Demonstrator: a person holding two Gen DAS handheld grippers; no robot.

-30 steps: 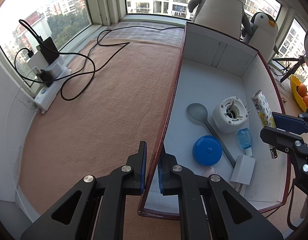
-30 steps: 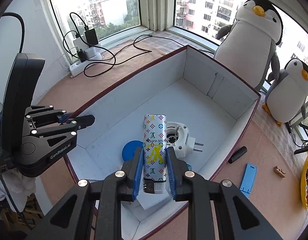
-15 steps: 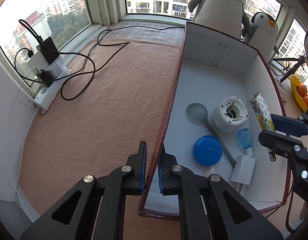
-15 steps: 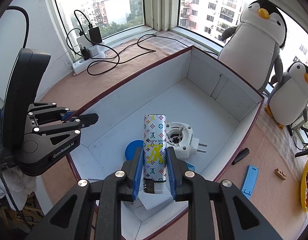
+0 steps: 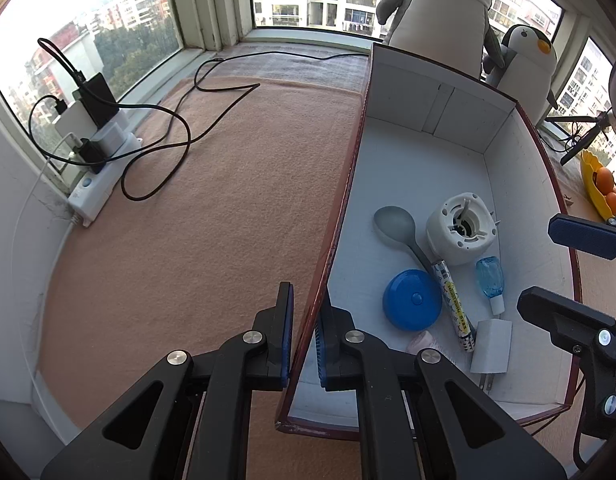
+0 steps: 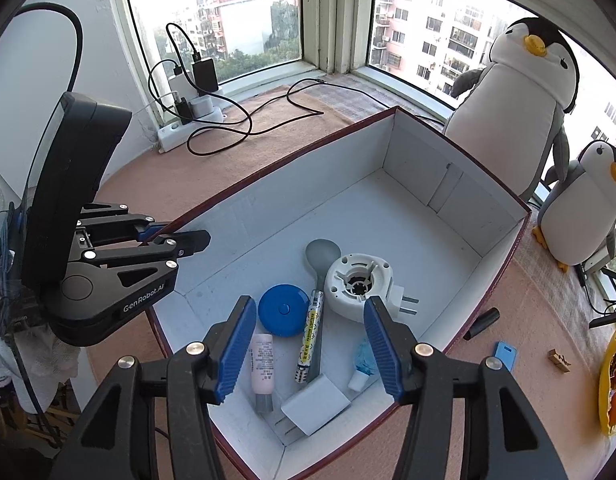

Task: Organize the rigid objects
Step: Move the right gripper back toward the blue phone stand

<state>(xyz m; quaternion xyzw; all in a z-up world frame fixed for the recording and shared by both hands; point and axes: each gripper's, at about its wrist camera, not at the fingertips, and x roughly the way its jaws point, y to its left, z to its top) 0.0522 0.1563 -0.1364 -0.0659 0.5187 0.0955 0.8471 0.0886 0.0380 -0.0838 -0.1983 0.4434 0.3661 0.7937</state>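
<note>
Two views tell it. From the left wrist camera, our left gripper point(image 5: 303, 328) clamps its fingers on the box point(image 5: 460, 96) side wall, we judge to steady it. The patterned lighter point(image 5: 454, 304) lies on the box floor at four o'clock, touching the blue disc point(image 5: 412, 299) and the spoon point(image 5: 396, 226). Peach cloth point(image 5: 187, 240) covers the sill; a power strip point(image 5: 103, 184) sits at nine o'clock.

From the right wrist camera, our right gripper point(image 6: 310, 346) opens its jaws, nothing between them, the lighter point(image 6: 311, 336) lying loose below. Penguin toys point(image 6: 516, 80) stand at two o'clock by the windows.
</note>
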